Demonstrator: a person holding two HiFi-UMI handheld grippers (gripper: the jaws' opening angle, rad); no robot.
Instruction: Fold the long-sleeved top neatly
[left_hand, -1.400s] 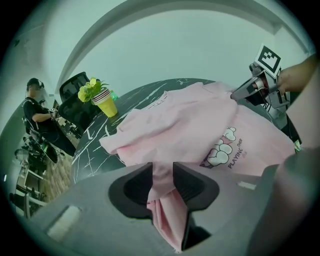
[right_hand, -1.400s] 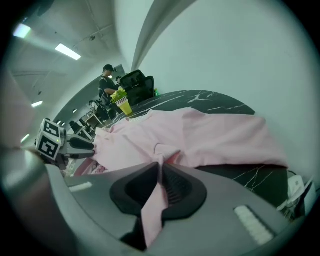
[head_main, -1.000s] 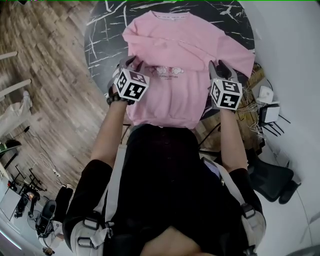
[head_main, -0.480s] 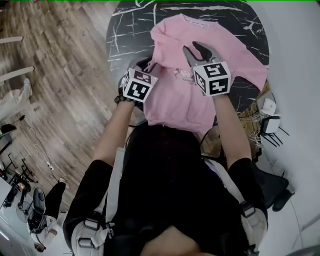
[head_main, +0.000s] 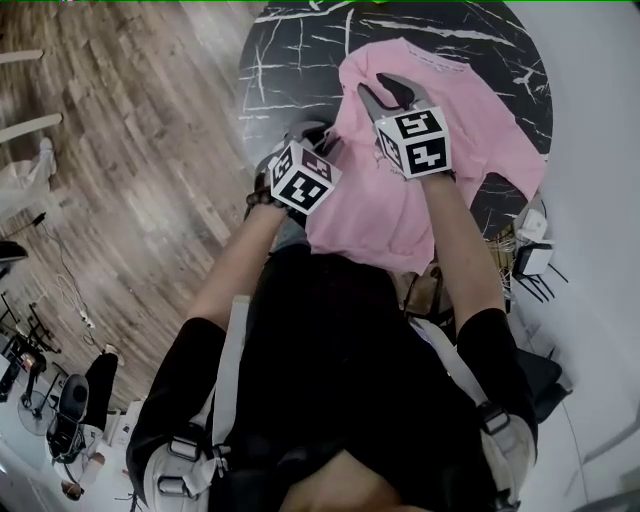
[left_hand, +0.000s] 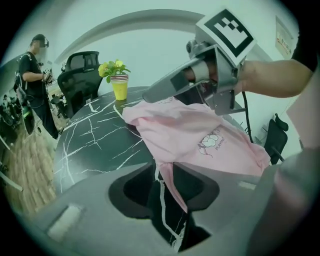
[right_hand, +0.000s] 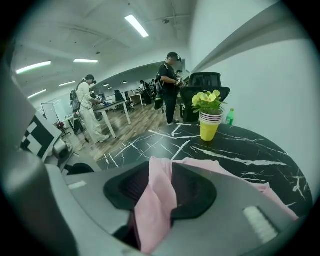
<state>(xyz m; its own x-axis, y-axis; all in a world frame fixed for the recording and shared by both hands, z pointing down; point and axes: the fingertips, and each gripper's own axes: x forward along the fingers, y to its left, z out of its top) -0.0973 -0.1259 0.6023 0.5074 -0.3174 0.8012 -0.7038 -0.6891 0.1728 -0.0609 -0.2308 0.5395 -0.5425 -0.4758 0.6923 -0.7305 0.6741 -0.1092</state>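
1. On the round black marble table (head_main: 290, 70) lies the pink long-sleeved top (head_main: 450, 160). It covers the half of the table nearest the wearer, and its hem hangs over that near edge.
2. At the table's near edge, on the garment's left side, sits the left gripper (head_main: 312, 135). The left gripper view shows its jaws clenched on a thin fold of pink cloth that runs down between the pads.
3. Over the middle of the table, above the chest of the top, is the right gripper (head_main: 388, 88). Its jaws are clamped on a thick bunch of pink fabric, drawn up off the tabletop.
4. A small printed motif (left_hand: 210, 142) on the chest faces upward, on the flat part of the cloth that rests on the table.
5. A yellow cup (right_hand: 210, 122) holding a green plant stands upright on the far side of the table, well apart from the top.
6. Just beyond the table's far edge stands a black office chair (right_hand: 205, 80). A standing person (right_hand: 170, 85) is on the wooden floor (head_main: 130, 150) past it.
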